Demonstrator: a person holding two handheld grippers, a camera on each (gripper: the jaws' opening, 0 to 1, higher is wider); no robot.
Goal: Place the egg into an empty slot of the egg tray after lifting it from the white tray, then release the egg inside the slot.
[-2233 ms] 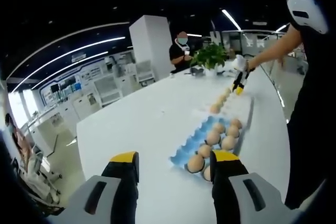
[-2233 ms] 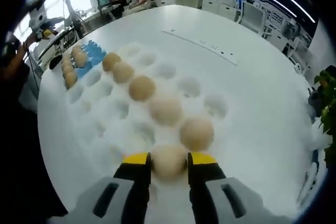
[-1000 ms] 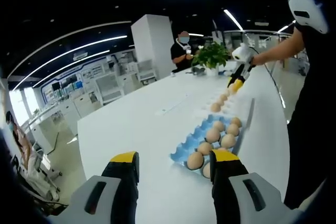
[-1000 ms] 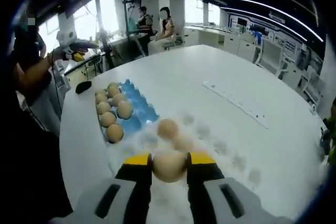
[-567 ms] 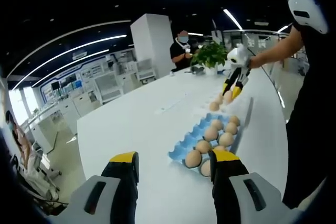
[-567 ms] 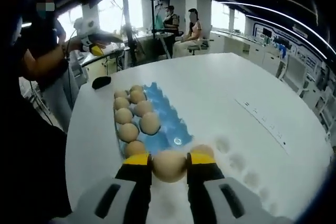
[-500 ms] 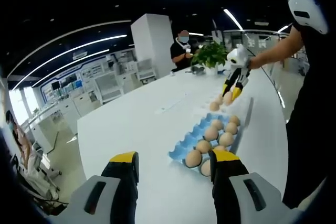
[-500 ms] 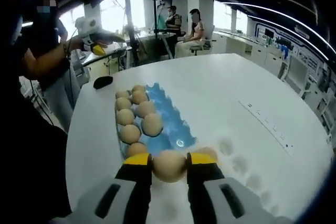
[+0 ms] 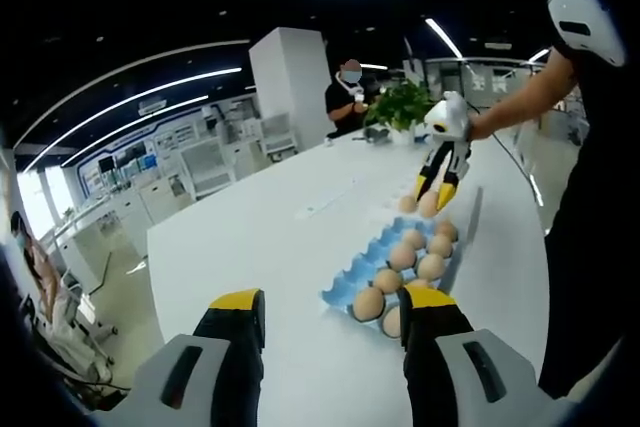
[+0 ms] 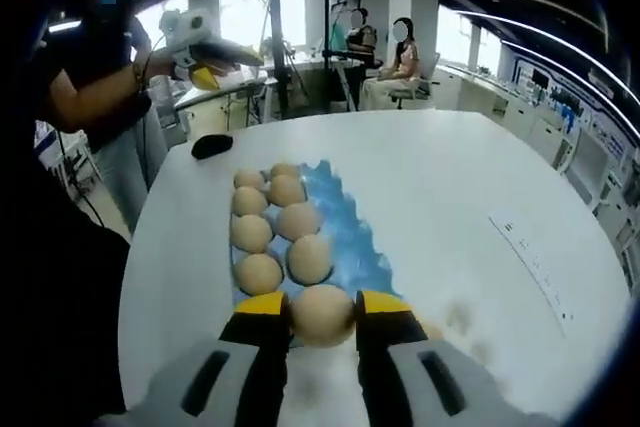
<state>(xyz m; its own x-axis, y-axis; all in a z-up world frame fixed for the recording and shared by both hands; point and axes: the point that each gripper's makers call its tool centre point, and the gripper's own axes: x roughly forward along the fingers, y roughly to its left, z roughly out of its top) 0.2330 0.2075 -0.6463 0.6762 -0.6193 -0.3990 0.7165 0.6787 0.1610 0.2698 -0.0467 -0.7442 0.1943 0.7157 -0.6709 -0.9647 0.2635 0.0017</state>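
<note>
In the left gripper view, the left gripper hangs over the near end of the broad white table with its 2 yellow-tipped jaws spread apart and nothing between them. The blue moulded egg tray lies ahead of it and toward its right jaw, the tray's long axis running away from this gripper down the table. At the tray's far end the right gripper, held by the person's outstretched arm, points down at the tray with the tan egg clamped between its tips, just above the far rows. In the right gripper view, the same egg sits pinched between the right gripper's 2 jaws, directly over the near edge of the egg tray. From here the tray stretches straight ahead, with about 7 eggs along its left side and middle, and bare blue cups along its right side. The coming move, I judge, turns on that offset: the free slots lie ahead of the egg and slightly right, so the right gripper is the one placed to lower it, while the left gripper is held well beyond the tray's far end.
</note>
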